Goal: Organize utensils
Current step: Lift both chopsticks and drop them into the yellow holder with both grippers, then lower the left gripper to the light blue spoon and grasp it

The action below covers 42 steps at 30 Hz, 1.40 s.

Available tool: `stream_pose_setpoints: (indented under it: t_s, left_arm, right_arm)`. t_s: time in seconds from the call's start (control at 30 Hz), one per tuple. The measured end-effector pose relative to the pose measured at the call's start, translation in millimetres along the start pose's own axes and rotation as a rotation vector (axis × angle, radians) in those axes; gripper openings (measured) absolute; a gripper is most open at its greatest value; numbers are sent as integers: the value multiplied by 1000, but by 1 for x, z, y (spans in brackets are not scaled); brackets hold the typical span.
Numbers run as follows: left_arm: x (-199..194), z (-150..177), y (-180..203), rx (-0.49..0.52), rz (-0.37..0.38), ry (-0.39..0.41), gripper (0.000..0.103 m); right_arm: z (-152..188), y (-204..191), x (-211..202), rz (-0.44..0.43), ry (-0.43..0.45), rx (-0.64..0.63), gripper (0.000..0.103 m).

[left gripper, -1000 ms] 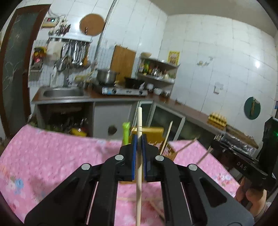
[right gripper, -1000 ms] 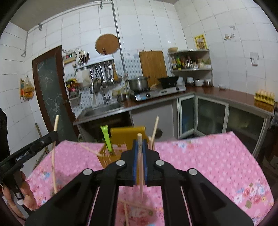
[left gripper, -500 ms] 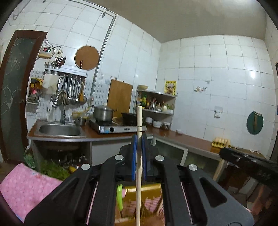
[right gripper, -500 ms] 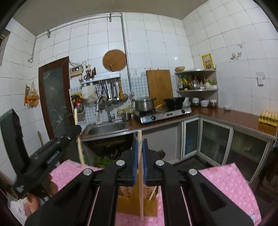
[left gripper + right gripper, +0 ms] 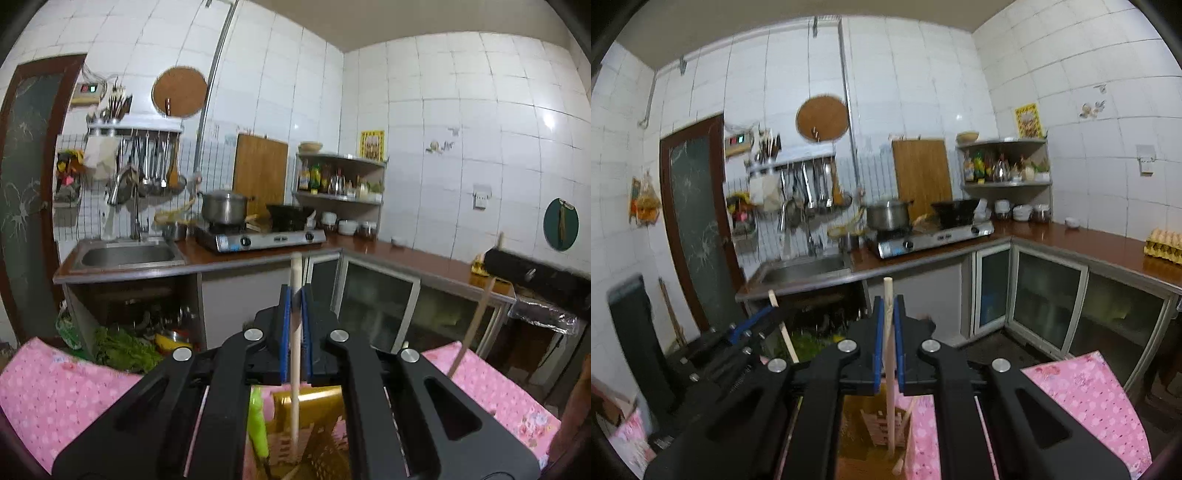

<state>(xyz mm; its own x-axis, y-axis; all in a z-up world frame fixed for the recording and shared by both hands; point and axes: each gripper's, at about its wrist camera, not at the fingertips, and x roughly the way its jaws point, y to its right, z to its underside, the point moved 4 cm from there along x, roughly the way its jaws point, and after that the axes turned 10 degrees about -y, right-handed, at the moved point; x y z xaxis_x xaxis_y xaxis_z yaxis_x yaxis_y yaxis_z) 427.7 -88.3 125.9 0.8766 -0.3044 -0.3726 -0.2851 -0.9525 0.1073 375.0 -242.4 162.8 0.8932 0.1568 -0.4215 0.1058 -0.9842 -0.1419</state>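
Item one: my left gripper (image 5: 294,332), blue pads pressed together on a wooden chopstick (image 5: 295,354). The stick stands near upright between the pads, its blunt top rising above them, its lower end reaching down into the yellow utensil holder (image 5: 317,432).

Item two: my right gripper (image 5: 887,343), pads likewise pinching a second chopstick (image 5: 889,369). This one leans slightly, and its lower end also dips into the holder (image 5: 882,428), seen here as slatted and brownish-yellow.

Item three: the yellow utensil holder, directly below both grippers, standing on the pink flowered tablecloth (image 5: 55,391). The cloth spreads to the left and right of the holder.

Item four: a green-handled utensil (image 5: 257,424), upright in the left part of the holder, just beside my left chopstick.

Item five: a further loose stick (image 5: 908,415) leaning inside the holder, right of my right chopstick; what kind I cannot tell.

Item six: from the left wrist view, my right gripper appears as a dark blurred bar (image 5: 535,275) far to the right of the holder, its chopstick (image 5: 476,317) slanting down from it.

Item seven: beyond the holder, a kitchen counter (image 5: 258,254) with sink (image 5: 127,254), gas stove (image 5: 262,238) and steel pot (image 5: 223,206).
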Motion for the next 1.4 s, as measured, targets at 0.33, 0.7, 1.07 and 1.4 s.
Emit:
stream_pose_setpoints:
  t_s: [0.33, 0.7, 1.07, 1.4]
  left_arm:
    - [8, 45, -8, 52, -30, -229, 5]
    - [-64, 57, -49, -46, -57, -300, 79]
    - [-88, 143, -81, -181, -120, -557, 98]
    - [-83, 217, -82, -179, -156, -731, 98]
  right_arm:
    - [47, 10, 52, 15, -192, -15, 7]
    - [78, 19, 3, 71, -201, -16, 66]
    - [177, 27, -12, 134, -372, 6, 66]
    - [245, 3, 1, 121, -516, -62, 66]
